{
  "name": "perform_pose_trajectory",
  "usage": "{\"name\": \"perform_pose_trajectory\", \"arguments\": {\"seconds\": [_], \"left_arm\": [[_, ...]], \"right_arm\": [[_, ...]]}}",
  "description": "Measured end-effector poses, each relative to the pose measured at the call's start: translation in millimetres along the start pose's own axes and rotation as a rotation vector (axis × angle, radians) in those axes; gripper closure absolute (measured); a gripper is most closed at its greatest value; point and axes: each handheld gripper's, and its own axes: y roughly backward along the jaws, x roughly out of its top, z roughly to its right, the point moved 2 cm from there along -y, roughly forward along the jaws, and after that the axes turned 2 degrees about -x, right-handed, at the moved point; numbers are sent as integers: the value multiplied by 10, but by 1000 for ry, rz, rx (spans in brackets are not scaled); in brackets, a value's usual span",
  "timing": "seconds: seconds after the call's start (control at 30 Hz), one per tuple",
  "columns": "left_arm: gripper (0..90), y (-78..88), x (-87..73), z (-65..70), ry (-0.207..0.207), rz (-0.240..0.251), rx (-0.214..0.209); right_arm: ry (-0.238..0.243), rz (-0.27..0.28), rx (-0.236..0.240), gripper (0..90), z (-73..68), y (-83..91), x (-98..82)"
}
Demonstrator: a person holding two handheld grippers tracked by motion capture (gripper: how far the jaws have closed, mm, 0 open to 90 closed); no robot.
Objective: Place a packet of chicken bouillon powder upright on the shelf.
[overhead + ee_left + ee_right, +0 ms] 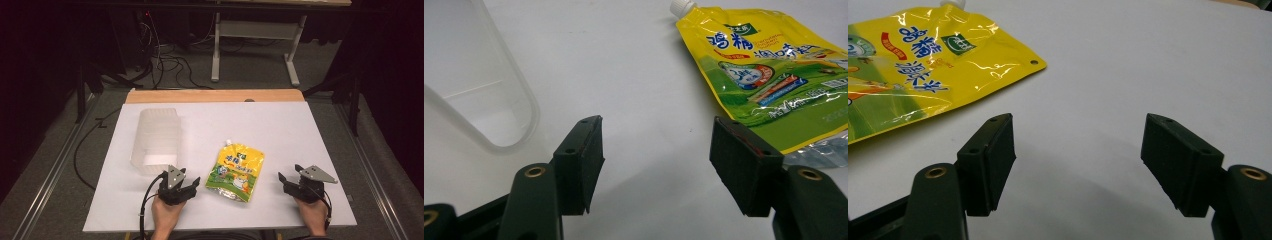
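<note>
On the white table (pixel 300 135), far left, a clear plastic container (pixel 156 140) lay on its side w/ its open mouth toward the person. Just in front of it & slightly right sat the left gripper (pixel 186 176), held in the person's left hand (pixel 167 212); jaws stood wide apart, nothing btwn them, pads touching nothing. In the left gripper view the gap (pixel 656 150) framed bare tabletop, w/ the container's rim (pixel 499 145) near the left jaw & the yellow spout pouch (pixel 764 75) just past the right jaw, not touching. The pouch (pixel 236 171) lay flat mid-table, white cap pointing away, btwn the two grippers. Far right, the right gripper (pixel 289 176) rested near the table's front edge, well apart from the pouch; jaws also spread wide, empty. In the right gripper view (pixel 1078 150) the pouch (pixel 923 65) lay beyond the left jaw.
</note>
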Motion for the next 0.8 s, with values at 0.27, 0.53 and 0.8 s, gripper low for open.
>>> {"name": "perform_pose_trajectory", "arguments": {"seconds": [0.27, 0.53, 0.8], "left_arm": [[375, -2, 0, -6, 2, -5, -2], [371, -4, 0, -6, 3, -6, -3], [357, -5, 2, -5, 3, -8, -1]], "right_arm": [[-2, -4, 1, 301, -5, -1, 0], [-3, -9, 4, 300, -5, -3, 0], [-3, -8, 2, 300, -6, -4, 0]]}}
